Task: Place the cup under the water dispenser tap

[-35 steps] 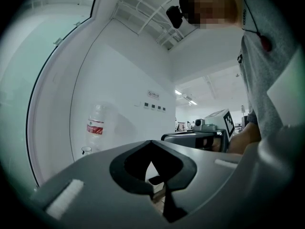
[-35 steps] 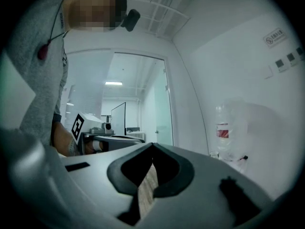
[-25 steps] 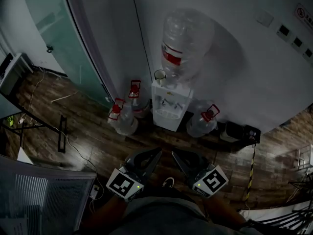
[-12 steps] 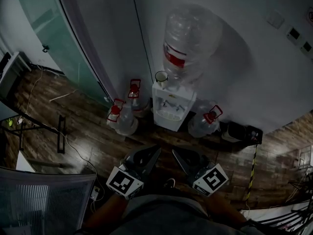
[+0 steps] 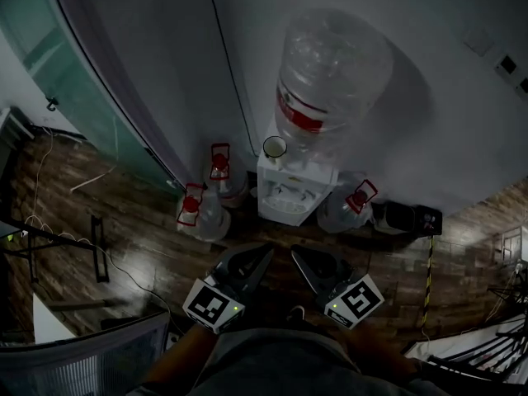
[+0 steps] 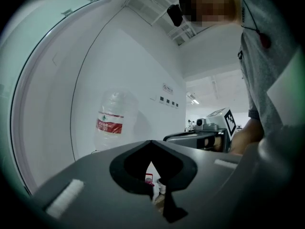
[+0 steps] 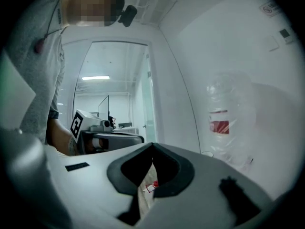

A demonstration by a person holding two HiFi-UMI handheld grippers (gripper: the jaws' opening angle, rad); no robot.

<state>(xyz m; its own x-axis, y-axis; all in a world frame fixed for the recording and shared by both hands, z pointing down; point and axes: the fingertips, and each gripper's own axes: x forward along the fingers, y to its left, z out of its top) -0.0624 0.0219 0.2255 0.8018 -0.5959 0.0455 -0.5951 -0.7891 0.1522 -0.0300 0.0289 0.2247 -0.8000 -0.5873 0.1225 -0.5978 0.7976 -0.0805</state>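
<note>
In the head view a white water dispenser (image 5: 289,195) stands against the wall with a large clear bottle (image 5: 330,77) on top. A small cup (image 5: 274,147) with a light rim sits on the dispenser's top, left of the bottle. My left gripper (image 5: 264,252) and right gripper (image 5: 297,254) are side by side low in that view, well short of the dispenser, both shut and empty. The left gripper view has its jaws (image 6: 151,142) meeting at the tips, with the bottle (image 6: 112,120) beyond. The right gripper's jaws (image 7: 152,145) also meet, with the bottle (image 7: 226,118) to the right.
Spare water jugs with red caps stand on the wooden floor left (image 5: 200,213) and right (image 5: 351,205) of the dispenser, with another (image 5: 221,173) behind. A black box (image 5: 404,219) lies by the wall. A glass door (image 5: 49,56) is at left. Cables cross the floor.
The head view has closed in on the dispenser, which now looks larger and nearer. Both grippers have come forward with it, side by side and still shut.
</note>
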